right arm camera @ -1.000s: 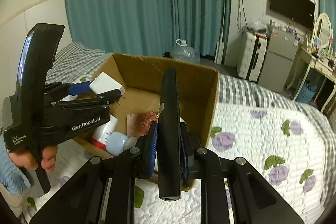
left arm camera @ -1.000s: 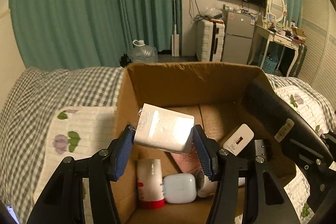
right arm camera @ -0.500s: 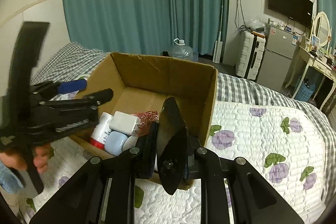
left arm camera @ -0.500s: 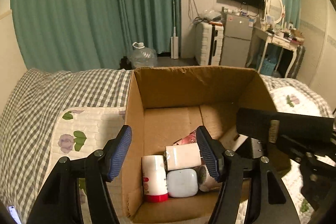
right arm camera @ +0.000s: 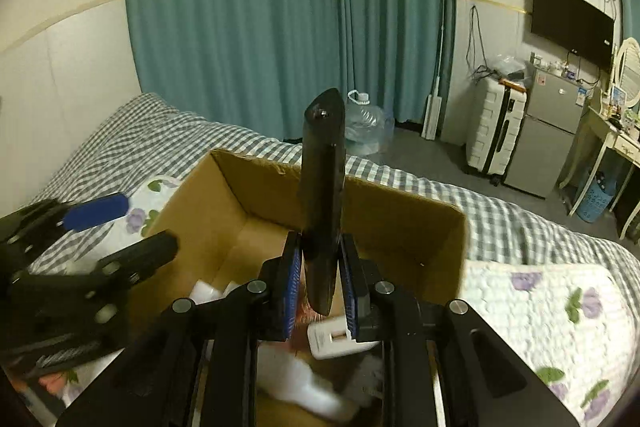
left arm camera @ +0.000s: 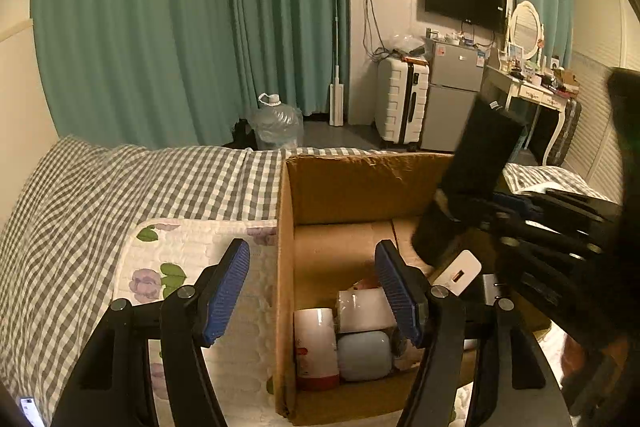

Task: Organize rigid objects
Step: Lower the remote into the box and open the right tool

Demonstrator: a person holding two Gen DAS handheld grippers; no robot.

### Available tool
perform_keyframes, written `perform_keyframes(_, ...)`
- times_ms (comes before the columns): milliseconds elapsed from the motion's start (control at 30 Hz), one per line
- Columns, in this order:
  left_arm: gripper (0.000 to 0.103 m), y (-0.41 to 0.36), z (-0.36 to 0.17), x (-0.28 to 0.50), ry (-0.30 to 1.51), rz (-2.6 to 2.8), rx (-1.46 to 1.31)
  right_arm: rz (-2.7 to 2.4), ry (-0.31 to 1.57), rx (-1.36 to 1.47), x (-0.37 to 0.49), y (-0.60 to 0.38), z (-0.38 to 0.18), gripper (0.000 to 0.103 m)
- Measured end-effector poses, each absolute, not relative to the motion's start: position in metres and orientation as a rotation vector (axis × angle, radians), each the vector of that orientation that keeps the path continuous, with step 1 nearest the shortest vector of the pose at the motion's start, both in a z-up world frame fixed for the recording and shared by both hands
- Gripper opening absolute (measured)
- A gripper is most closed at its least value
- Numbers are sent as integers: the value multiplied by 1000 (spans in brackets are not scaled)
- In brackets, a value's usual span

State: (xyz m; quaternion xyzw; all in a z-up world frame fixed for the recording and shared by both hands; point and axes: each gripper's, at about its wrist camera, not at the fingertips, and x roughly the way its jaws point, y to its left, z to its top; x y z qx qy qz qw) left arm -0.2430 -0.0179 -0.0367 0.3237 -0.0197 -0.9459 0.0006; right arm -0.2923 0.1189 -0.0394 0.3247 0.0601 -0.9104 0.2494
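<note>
An open cardboard box (left arm camera: 360,183) stands on the bed; it also shows in the right wrist view (right arm camera: 224,211). Inside lie a white charger block (left arm camera: 366,309), a white and red bottle (left arm camera: 316,343), a pale blue case (left arm camera: 364,355) and a white plug adapter (left arm camera: 458,273). My left gripper (left arm camera: 314,291) is open and empty over the box's near left side. My right gripper (right arm camera: 320,283) is shut on a long black flat object (right arm camera: 323,195) that stands upright over the box; it shows as a dark bar in the left wrist view (left arm camera: 472,179).
The bed has a grey checked cover (left arm camera: 120,187) and a white floral quilt (right arm camera: 560,307). Beyond the bed are a water jug (left arm camera: 276,125), a white suitcase (left arm camera: 400,105), a small fridge (left arm camera: 454,95) and green curtains (left arm camera: 180,27).
My left gripper opened and the white charger block dropped into the box; the gripper then drew back and left. My right gripper swung the black object over the box, from lying flat to upright.
</note>
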Motion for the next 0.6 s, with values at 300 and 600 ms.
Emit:
perform_keyframes(300,69,-18,-34,-238,-78,-2983,1014,-2536,77,876,-290,129,-30,70)
perform_keyframes(600,69,-10,30,-195,-82,-3029,831,-2632,126,799,-249,149,27,76)
